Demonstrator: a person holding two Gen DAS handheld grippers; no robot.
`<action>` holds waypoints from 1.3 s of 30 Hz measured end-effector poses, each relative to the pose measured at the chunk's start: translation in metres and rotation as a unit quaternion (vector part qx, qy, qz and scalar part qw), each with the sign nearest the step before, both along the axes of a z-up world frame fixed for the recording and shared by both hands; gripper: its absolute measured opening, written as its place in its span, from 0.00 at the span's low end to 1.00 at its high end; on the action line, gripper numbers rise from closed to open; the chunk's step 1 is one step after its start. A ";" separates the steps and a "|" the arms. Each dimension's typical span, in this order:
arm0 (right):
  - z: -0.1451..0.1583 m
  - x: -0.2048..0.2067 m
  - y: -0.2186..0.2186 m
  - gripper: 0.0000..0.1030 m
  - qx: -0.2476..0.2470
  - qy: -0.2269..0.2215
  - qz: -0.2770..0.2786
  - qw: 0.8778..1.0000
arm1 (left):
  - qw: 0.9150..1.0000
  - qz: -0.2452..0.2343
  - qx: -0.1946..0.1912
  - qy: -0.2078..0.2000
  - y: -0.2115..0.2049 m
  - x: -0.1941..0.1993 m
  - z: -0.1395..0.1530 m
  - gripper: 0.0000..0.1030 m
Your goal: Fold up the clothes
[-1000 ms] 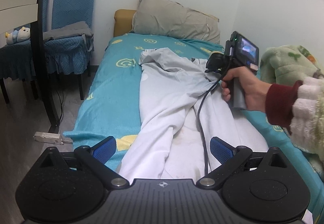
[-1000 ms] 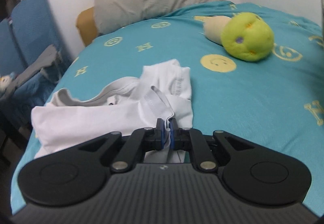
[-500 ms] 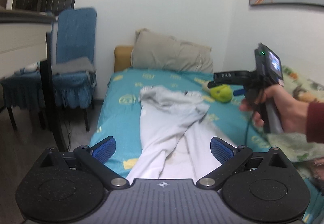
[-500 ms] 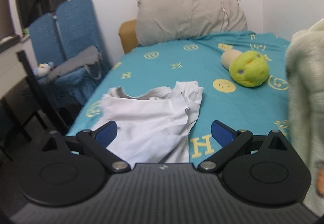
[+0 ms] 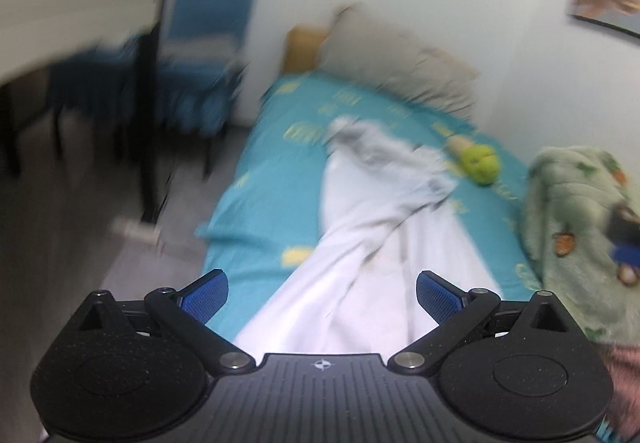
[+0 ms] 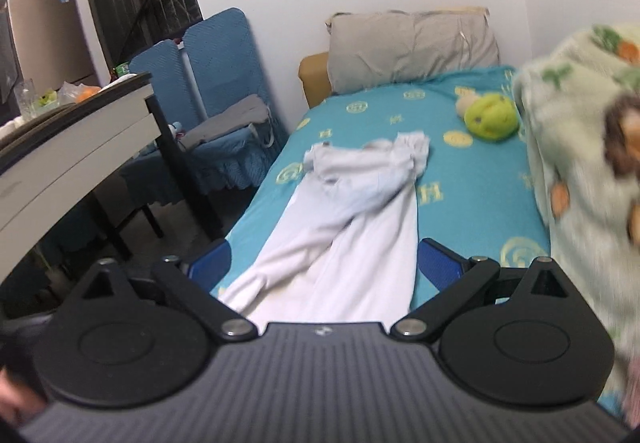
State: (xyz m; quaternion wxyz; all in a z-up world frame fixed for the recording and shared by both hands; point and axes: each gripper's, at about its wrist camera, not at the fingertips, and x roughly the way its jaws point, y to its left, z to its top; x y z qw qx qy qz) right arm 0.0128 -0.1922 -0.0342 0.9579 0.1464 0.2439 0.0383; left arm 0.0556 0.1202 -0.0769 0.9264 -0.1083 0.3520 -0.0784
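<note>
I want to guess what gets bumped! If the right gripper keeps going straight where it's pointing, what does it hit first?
Probably the white trousers spread on the teal bed. The right gripper is open and empty, aimed down at their legs. How far off they are is hard to tell.

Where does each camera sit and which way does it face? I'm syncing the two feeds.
Left wrist: on the left gripper, looking down the bed along the white trousers; its open fingers show.
Right wrist: on the right gripper, facing the pillow; open fingers show.
Shared: trousers, pillow, green plush toy, blue chairs.
</note>
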 end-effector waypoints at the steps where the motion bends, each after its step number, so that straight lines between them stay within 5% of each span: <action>1: 0.000 -0.002 -0.001 0.98 0.001 0.000 -0.006 1.000 | 1.000 0.018 -0.011 0.022 0.009 0.003 -0.005 0.98; 6: -0.007 -0.001 -0.016 0.98 0.040 0.011 -0.030 0.999 | 0.986 0.093 -0.056 0.124 0.043 0.016 -0.031 0.96; 10: -0.022 0.007 -0.033 0.98 0.094 0.043 -0.047 0.994 | 0.960 0.135 -0.097 0.224 0.065 0.022 -0.063 0.87; 19: -0.045 0.012 -0.048 0.98 0.171 0.079 -0.059 0.980 | 0.913 0.227 -0.151 0.302 0.085 0.014 -0.091 0.83; 23: -0.048 0.016 -0.047 0.98 0.176 0.085 -0.056 0.979 | 0.905 0.266 -0.159 0.293 0.091 0.006 -0.089 0.61; 27: -0.049 0.016 -0.047 0.98 0.174 0.086 -0.057 0.979 | 0.919 0.256 -0.138 0.265 0.082 0.000 -0.076 0.21; 29: -0.050 0.017 -0.047 0.98 0.175 0.088 -0.056 0.979 | 0.926 0.250 -0.127 0.251 0.073 -0.002 -0.065 0.11; 34: -0.056 0.022 -0.053 0.98 0.179 0.104 -0.057 0.977 | 0.965 0.207 -0.039 0.157 0.040 -0.011 -0.021 0.07; 39: -0.060 0.021 -0.062 0.98 0.189 0.111 -0.065 0.973 | 0.995 0.090 0.047 0.003 -0.012 -0.058 0.035 0.06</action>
